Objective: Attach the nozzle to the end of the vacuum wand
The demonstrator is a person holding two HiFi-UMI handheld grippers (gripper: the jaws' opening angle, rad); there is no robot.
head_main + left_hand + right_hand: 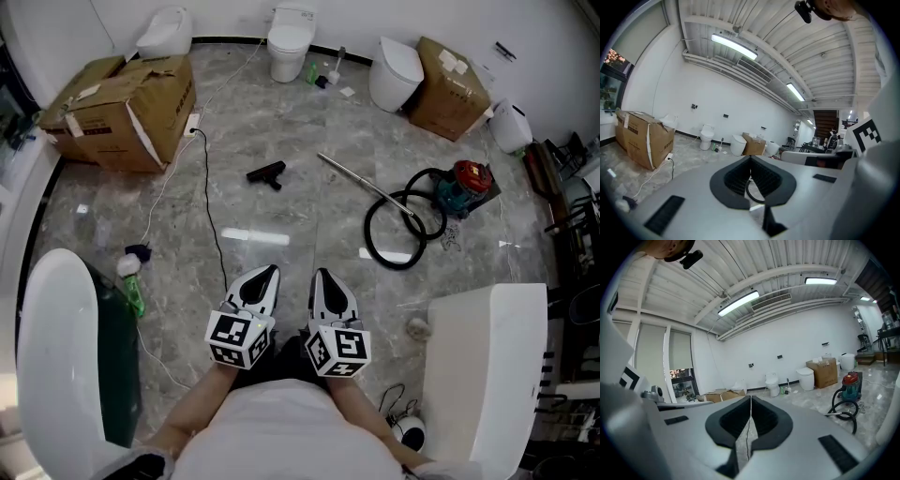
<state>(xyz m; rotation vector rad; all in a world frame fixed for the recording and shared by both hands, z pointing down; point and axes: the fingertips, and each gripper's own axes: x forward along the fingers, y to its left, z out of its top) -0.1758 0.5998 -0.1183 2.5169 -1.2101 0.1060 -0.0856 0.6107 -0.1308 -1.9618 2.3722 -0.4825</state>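
Left tongs (270,274), right tongs (321,277): both pressed together, empty | nozzle (267,173) on floor (281,220), well apart from wand (361,180) | advised: spread one pair, pinch nozzle body, align its socket squarely with wand's free end.

Your head camera looks steeply down on the marble floor (281,216), with the left gripper (270,274) and right gripper (321,276) close below it. Each gripper's camera rides low, facing nearly level along its own jaws toward the far wall. All three views share the white toilet (291,42). Of the gripper views, only the right one takes in the red vacuum (848,385).
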